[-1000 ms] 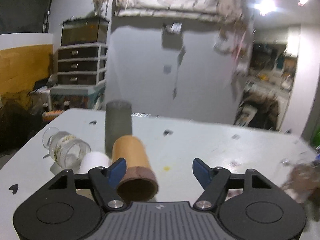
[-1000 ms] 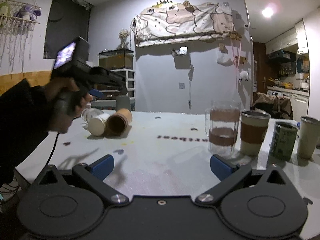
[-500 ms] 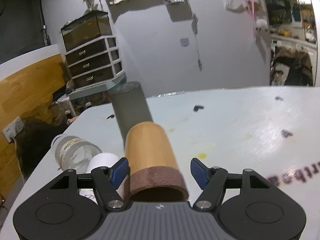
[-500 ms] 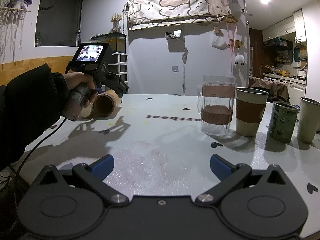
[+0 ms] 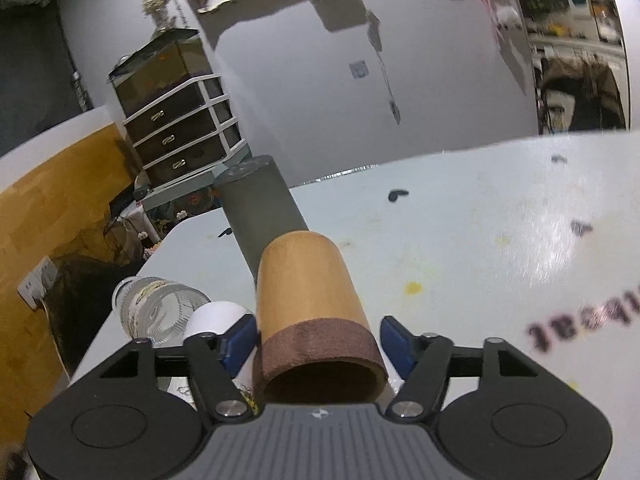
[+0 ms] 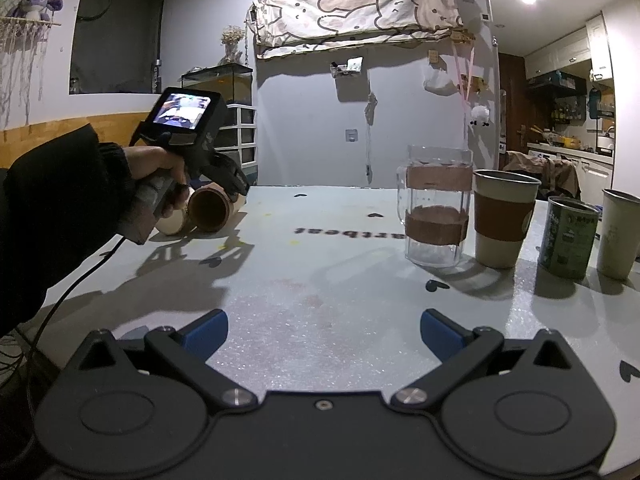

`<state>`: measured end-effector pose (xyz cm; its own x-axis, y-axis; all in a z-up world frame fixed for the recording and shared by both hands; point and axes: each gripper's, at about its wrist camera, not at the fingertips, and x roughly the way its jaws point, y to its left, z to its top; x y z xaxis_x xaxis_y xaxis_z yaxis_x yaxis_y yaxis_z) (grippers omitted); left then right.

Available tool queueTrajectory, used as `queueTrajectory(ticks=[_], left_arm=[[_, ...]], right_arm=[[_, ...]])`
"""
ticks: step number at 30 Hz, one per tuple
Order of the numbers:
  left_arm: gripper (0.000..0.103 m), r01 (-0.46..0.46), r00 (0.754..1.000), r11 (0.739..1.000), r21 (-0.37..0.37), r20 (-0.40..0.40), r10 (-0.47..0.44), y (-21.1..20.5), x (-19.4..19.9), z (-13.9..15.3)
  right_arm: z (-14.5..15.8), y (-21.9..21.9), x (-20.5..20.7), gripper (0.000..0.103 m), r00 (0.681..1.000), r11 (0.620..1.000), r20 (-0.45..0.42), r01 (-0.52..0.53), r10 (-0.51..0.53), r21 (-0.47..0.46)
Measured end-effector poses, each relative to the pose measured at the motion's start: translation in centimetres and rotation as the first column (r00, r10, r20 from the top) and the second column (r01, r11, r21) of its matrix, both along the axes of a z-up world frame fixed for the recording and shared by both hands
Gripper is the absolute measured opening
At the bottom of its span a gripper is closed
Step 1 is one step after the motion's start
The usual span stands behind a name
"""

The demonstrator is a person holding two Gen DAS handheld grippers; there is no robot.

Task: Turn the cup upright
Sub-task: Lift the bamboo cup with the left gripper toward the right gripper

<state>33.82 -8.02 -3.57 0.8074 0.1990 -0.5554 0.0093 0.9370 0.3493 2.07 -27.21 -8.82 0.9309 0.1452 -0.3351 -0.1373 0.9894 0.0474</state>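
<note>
A tan cup with a brown band at its rim lies on its side on the white table, mouth toward the left wrist camera. My left gripper is open, with one blue finger on each side of the cup's rim end and small gaps showing. The cup also shows at the left of the right wrist view, with the left gripper around it. My right gripper is open and empty, low over the near table edge.
A white cup, a clear glass jar and a grey cup sit close by the tan cup. At the right stand a glass mug, a sleeved cup, a green can and a pale cup.
My left gripper has moved forward and lower until its open fingers straddle the tan cup's rim end. The right gripper has barely moved.
</note>
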Motion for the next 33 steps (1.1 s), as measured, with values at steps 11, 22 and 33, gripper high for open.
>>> queueTrajectory(ticks=[11, 22, 33], left_arm=[[0.067, 0.069, 0.998, 0.997, 0.019, -0.009, -0.069, -0.5, -2.5, -0.2], [0.067, 0.416, 0.909, 0.909, 0.032, -0.025, -0.416, -2.7, -15.7, -0.4], [0.067, 0.663, 0.748, 0.748, 0.025, -0.009, -0.663, -2.1, -28.1, -1.2]], right_arm=[[0.1, -0.4, -0.1, 0.103, 1.000, 1.000, 0.002, 0.003, -0.003, 0.013], [0.0, -1.5, -0.4, 0.103, 1.000, 0.998, 0.015, 0.024, -0.024, 0.053], [1.1, -2.8, -0.2, 0.103, 0.999, 0.995, 0.018, 0.036, -0.038, 0.096]])
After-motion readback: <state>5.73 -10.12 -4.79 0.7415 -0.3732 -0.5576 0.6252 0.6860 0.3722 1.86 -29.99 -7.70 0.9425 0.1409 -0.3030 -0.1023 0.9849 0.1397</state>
